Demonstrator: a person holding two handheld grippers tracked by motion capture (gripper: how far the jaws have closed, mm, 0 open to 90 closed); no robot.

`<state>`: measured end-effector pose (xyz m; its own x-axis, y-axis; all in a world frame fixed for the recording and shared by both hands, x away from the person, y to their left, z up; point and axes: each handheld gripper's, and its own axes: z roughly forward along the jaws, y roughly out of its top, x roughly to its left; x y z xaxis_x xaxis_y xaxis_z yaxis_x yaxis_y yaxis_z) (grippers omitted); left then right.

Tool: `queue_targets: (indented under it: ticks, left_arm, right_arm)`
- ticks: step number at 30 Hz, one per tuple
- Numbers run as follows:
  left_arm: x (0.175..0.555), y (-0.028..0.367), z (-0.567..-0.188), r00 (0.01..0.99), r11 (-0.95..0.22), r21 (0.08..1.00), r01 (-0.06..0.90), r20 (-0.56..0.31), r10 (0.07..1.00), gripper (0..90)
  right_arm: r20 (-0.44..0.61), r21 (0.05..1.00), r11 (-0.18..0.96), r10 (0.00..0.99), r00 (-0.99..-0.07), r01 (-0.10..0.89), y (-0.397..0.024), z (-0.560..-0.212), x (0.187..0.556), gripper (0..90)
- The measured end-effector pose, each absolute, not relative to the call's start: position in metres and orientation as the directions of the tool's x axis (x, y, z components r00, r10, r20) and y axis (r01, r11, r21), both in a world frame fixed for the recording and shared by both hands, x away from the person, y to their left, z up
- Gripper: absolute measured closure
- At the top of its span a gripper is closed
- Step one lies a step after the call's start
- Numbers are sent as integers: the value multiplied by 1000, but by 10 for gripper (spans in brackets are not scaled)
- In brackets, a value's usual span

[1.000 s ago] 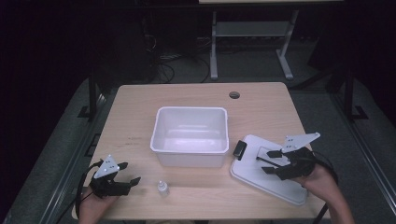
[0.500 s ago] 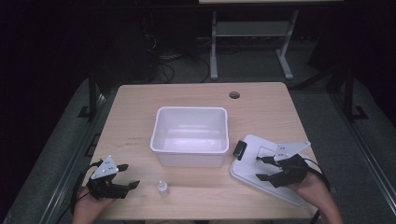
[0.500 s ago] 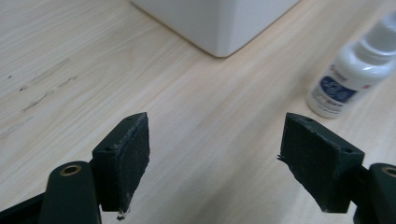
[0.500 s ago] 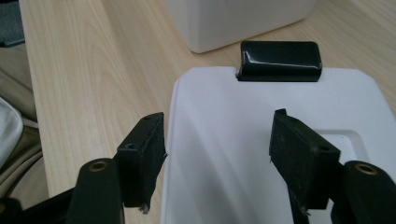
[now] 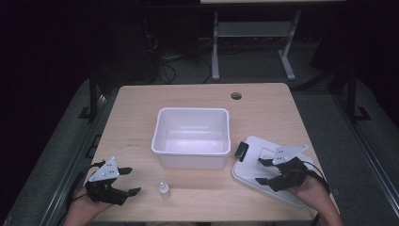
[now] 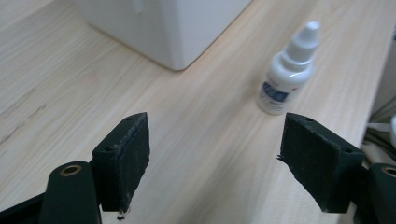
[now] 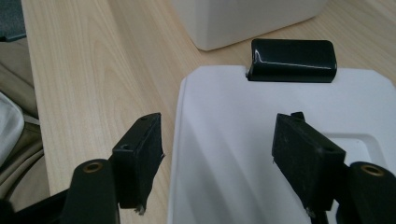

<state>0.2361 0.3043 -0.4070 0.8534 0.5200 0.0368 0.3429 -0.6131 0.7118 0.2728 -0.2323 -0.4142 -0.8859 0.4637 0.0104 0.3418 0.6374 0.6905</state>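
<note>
**Kid:** What is your right tool near?

**Me:** The white lid point(image 5: 263, 176). It lies flat on the table point(image 5: 141, 108), at the near right, just beside the white tub point(image 5: 192, 136). It has a black clip point(image 5: 242, 151) on the edge that faces the tub. My right gripper point(image 5: 261, 171) hangs over the lid.

**Kid:** Is it holding the lid?

**Me:** No. Its 2 jaws stand wide apart and have just been opening more. In the right gripper view, 1 jaw is over the wood beside the lid's edge and the other is over the lid. Nothing is pinched.

**Kid:** And your other tool?

**Me:** My left gripper point(image 5: 128, 180) is at the near left of the table. Its jaws are wide apart too, with only bare wood between them.

**Kid:** What is that tiny thing?

**Me:** A small white dropper bottle point(image 6: 288, 70). It stands upright near the tub's front, ahead of my left gripper and not touching it.
</note>
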Motion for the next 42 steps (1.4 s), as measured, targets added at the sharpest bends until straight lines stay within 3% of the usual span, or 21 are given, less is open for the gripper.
queue_targets:
  ticks: [11, 27, 29, 42]
  left_arm:
    - [236, 282, -407, 904, -684, 663, 304, 25, 426, 251]
    - [241, 258, -405, 934, -726, 633, 269, 14, 358, 277]
    - [241, 255, -407, 939, -730, 631, 264, 4, 343, 326]
    - [245, 235, -406, 960, -775, 590, 227, -1, 281, 368]
  right_arm:
    - [12, 692, 635, 465, -885, 343, -233, -414, 270, 317]
    - [5, 701, 629, 466, -885, 335, -236, -413, 268, 298]
    - [3, 702, 629, 466, -885, 334, -236, -413, 268, 297]
    - [-3, 704, 629, 467, -884, 330, -237, -412, 267, 279]
